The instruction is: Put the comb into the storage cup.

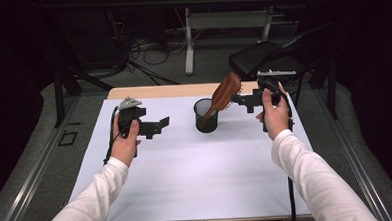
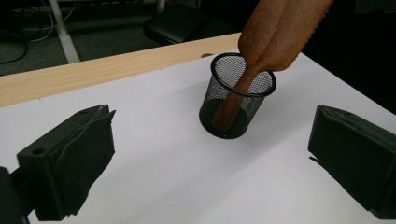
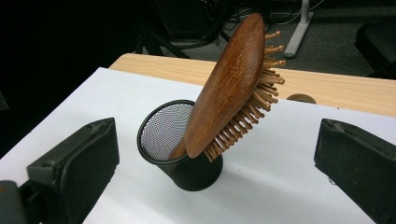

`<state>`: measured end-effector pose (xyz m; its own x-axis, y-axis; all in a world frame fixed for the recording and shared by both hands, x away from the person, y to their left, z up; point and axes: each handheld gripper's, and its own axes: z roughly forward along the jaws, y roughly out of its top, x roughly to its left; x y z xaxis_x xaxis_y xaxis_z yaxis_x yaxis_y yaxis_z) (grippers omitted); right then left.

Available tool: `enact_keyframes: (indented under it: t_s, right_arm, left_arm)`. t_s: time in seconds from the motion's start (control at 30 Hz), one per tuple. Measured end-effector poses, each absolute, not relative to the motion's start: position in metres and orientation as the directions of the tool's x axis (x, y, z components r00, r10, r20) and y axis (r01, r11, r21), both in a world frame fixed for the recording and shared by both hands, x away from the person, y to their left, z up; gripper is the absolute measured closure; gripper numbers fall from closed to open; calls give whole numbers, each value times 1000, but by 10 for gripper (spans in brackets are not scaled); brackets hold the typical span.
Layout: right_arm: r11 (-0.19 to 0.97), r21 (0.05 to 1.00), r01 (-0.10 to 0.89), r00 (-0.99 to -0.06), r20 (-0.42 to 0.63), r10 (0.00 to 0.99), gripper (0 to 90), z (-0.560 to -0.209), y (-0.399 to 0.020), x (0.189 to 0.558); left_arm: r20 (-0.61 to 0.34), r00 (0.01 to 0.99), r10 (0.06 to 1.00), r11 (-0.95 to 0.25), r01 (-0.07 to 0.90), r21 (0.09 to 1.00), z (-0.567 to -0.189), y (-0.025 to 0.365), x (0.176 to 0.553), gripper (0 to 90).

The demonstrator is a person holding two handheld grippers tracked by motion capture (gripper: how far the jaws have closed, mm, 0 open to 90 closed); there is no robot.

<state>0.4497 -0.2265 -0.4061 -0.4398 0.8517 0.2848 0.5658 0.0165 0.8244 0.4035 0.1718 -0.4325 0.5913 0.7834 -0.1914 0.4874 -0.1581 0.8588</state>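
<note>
A black mesh cup (image 1: 205,115) stands upright at the back middle of the white table top (image 1: 196,165). A wooden hairbrush (image 1: 226,91) rests in it handle down, its bristled head leaning up and to the right over the rim. My right gripper (image 1: 241,102) hovers open just right of the brush head, not touching it. In the right gripper view the cup (image 3: 180,154) and brush (image 3: 229,88) stand between the wide-apart jaws, farther off. My left gripper (image 1: 158,127) is open left of the cup, holding nothing; its view shows the cup (image 2: 236,107) and brush (image 2: 280,28) ahead.
A bare wooden strip (image 1: 183,90) runs along the table's far edge. A black chair (image 1: 267,57) stands behind the table at the right. Desk legs (image 1: 188,41) and loose cables sit on the floor beyond.
</note>
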Motion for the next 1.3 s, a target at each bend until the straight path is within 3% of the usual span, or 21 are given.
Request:
enact_keyframes:
  t_s: [0.47, 0.87, 1.3]
  right_arm:
    - [34, 826, 563, -471, 286, 834, 0, -399, -239, 433]
    - [143, 826, 545, -549, 222, 806, 0, -397, -236, 411]
    - [180, 826, 533, -597, 216, 773, 0, -399, -232, 393]
  left_arm:
    - [-194, 616, 764, -174, 486, 857, -426, 174, 397, 3]
    - [-182, 641, 746, -217, 492, 843, -421, 176, 394, 5]
    - [-182, 656, 732, -236, 494, 837, -418, 180, 383, 6]
